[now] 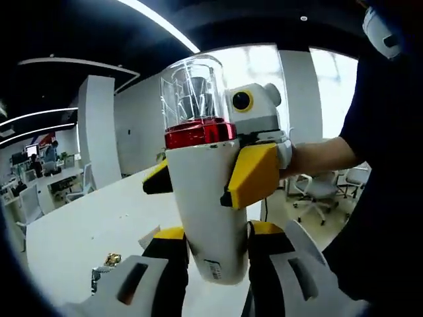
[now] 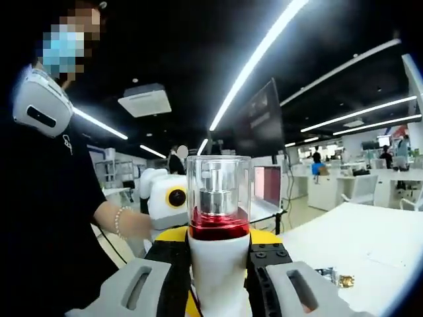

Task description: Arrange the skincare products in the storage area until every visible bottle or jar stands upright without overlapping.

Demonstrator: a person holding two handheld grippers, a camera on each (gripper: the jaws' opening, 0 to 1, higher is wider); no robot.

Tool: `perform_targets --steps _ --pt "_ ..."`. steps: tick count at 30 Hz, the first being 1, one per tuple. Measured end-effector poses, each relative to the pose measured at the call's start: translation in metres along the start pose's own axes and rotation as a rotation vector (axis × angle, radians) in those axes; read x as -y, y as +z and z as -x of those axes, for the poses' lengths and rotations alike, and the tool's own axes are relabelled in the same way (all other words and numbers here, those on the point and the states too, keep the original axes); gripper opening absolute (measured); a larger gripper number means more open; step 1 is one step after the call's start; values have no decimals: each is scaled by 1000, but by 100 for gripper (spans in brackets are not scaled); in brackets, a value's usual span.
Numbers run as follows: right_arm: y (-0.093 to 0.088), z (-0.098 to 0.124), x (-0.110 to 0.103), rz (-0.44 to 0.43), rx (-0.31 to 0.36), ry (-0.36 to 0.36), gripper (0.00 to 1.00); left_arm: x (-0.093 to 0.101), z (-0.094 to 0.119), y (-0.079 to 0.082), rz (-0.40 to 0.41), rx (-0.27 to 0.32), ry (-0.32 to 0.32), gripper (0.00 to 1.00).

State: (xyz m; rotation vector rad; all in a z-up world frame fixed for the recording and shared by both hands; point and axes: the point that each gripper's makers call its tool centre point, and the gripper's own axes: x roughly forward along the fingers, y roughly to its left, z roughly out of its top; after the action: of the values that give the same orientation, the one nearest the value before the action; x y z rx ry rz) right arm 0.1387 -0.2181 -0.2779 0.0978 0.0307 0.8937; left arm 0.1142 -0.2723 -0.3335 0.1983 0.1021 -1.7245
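A white bottle [image 1: 206, 205] with a red metallic collar [image 1: 199, 133] and a clear cap [image 1: 193, 89] is held up in the air, above the white table [image 1: 79, 231]. My left gripper [image 1: 211, 247] is shut on its lower body. My right gripper [image 1: 205, 177] comes in from the right and clamps its yellow pads [image 1: 254, 173] just under the collar. In the right gripper view the same bottle [image 2: 219, 261] stands upright between the jaws of my right gripper [image 2: 219, 271], and the left gripper's yellow pad [image 2: 170, 233] shows behind it.
A person in dark clothes [image 1: 390, 172] stands close by; a hand with a bead bracelet [image 2: 121, 222] is on the left gripper. Small foil sachets [image 2: 336, 278] lie on the white table [image 2: 363, 234]. Office chairs [image 1: 317, 191] and desks stand beyond.
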Motion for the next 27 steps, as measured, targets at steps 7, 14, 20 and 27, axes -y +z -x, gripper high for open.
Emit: perform_targets --steps 7,14,20,27 --pt "1 3 0 3 13 16 22 0 -2 -1 20 5 -3 34" --pt "-2 6 0 5 9 14 22 2 -7 -2 21 -1 -2 34" --pt "-6 9 4 1 8 8 22 2 -11 -5 19 -6 3 34" --pt "-13 10 9 -13 7 13 22 2 -15 -11 31 -11 4 35"
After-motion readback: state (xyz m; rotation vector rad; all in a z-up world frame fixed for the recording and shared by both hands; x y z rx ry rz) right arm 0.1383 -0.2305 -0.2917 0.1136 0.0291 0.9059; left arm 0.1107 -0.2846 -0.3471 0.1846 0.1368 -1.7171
